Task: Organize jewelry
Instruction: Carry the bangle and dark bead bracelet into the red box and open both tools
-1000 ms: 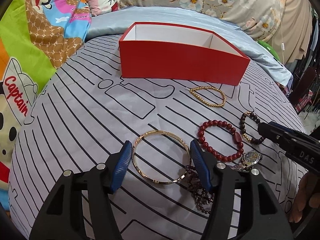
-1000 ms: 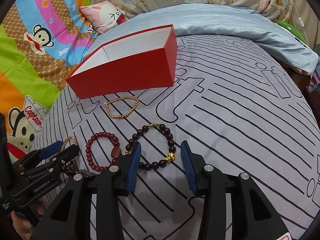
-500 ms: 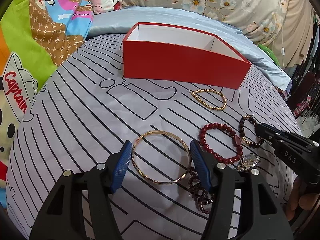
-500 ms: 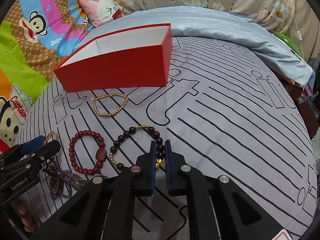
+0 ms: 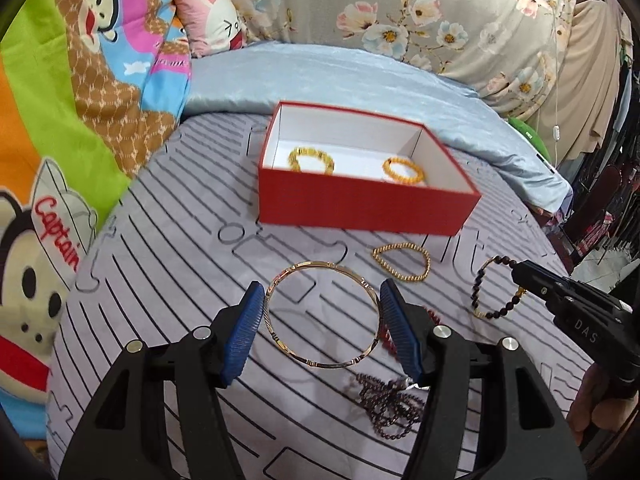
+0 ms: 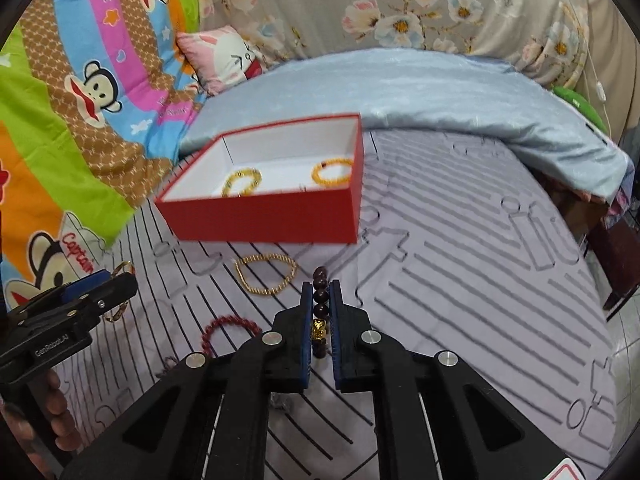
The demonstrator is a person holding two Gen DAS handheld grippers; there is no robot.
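Note:
My left gripper (image 5: pixel 321 286) is shut on a thin gold bangle (image 5: pixel 280 340), held flat above the striped sheet. In the right wrist view my right gripper (image 6: pixel 321 285) is shut on a dark bead bracelet (image 6: pixel 320 276) with a gold charm. The left wrist view shows that bracelet (image 5: pixel 478 292) dangling from the right gripper (image 5: pixel 520 272). Behind stands an open red box (image 5: pixel 360 200) holding two yellow bracelets (image 5: pixel 312 160) (image 5: pixel 402 170). On the sheet lie a gold bead bracelet (image 6: pixel 240 276), a red bead bracelet (image 6: pixel 230 319) and a heap of dark beads (image 5: pixel 390 404).
A light blue quilt (image 6: pixel 420 88) is bunched behind the box. A cartoon blanket (image 5: pixel 60 100) and a pink pillow (image 5: pixel 212 28) lie to the left. The bed's edge drops off at the right (image 6: pixel 600 280). A person's hand (image 6: pixel 60 412) holds the left gripper.
The right gripper has shut on the dark bead bracelet and lifted it. The left gripper has risen with the bangle. From higher up, the box's inside now shows.

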